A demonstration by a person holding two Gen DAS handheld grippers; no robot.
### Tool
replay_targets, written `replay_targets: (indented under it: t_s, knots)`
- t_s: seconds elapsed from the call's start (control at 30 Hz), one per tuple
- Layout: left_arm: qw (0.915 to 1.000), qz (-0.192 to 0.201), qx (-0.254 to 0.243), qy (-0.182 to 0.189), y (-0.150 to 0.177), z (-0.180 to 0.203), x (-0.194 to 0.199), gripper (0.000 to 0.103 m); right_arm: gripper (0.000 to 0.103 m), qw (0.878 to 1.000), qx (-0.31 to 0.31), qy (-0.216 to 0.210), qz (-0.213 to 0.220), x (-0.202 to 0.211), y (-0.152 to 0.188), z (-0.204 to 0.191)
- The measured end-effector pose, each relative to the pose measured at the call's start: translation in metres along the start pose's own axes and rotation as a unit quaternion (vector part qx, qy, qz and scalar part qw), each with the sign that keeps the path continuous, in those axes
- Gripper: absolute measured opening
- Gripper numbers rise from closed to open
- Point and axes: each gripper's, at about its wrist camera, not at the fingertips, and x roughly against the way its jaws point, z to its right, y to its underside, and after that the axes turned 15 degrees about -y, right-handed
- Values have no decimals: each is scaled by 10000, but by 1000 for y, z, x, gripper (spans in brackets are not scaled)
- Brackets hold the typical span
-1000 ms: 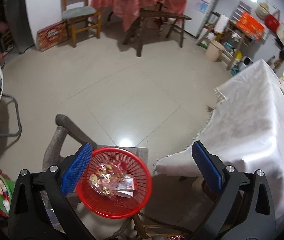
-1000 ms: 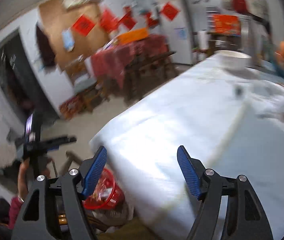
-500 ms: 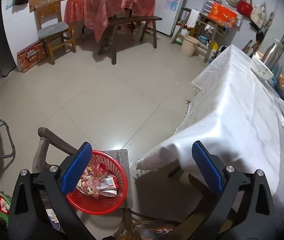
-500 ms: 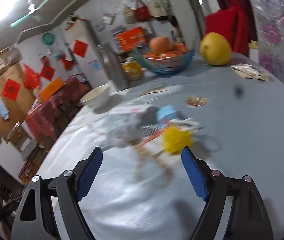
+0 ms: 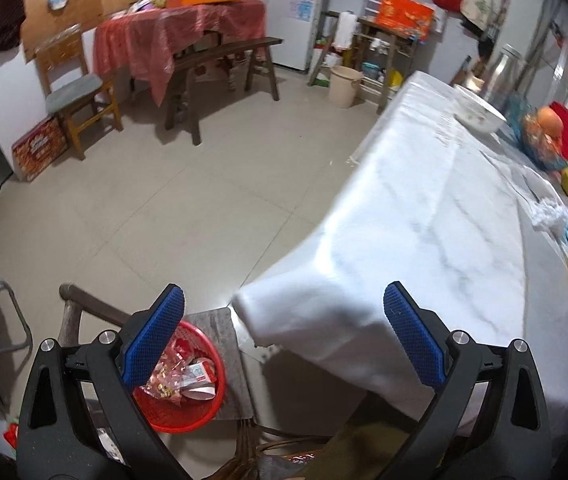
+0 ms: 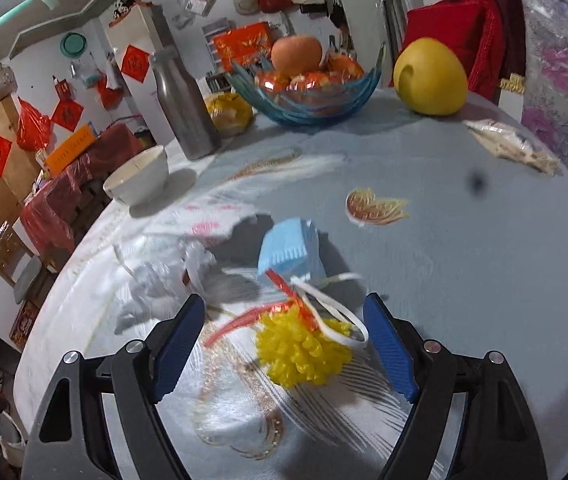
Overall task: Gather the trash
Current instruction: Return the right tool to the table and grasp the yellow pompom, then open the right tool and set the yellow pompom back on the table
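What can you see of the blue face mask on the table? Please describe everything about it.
The blue face mask is a pleated, light blue disposable one, folded or crumpled so that it stands up a little from the tablecloth. Its white ear loops trail toward the camera and lie over a yellow pompom. A red ribbon strip touches its near edge. A crumpled clear plastic bag lies beside it.

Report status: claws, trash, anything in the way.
Right claw open, jaws just closing around yellow pom-pom, not pressing. Left claw open, empty, above red basket. Mask loop lies across pom-pom.
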Motion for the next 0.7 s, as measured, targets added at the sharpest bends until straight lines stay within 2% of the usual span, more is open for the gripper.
replay_targets:
  t_s: [0.07,0.2,0.33,0.47,0.53,0.57,0.6,0.7]
  knots:
    - [9999,31,-152,76,-4,17,2,96,33,9995,16,-275,-168,-3,5,-2]
    - [9985,47,-425,346,-11,51,6,96,32,9965,273,-765,-173,4,16,-17]
    - [9943,95,-782,724,-14,98,13,96,33,9821,664,-1608,-722,-3,27,-38]
    - [9895,222,-1126,874,-14,140,22,96,36,9692,1186,-1923,-978,-3,37,-64]
    - [9872,261,-1282,917,-14,158,24,96,46,9670,1248,-1982,-1001,-1,38,-67]
    - [9861,274,-1340,947,-15,165,26,96,64,9690,1270,-1911,-918,3,39,-67]
    - [9845,295,-1412,996,-15,175,28,96,72,9717,1303,-1834,-722,10,38,-68]
    - [9802,347,-1586,1136,-13,195,35,96,72,9737,1286,-1869,-201,33,36,-64]
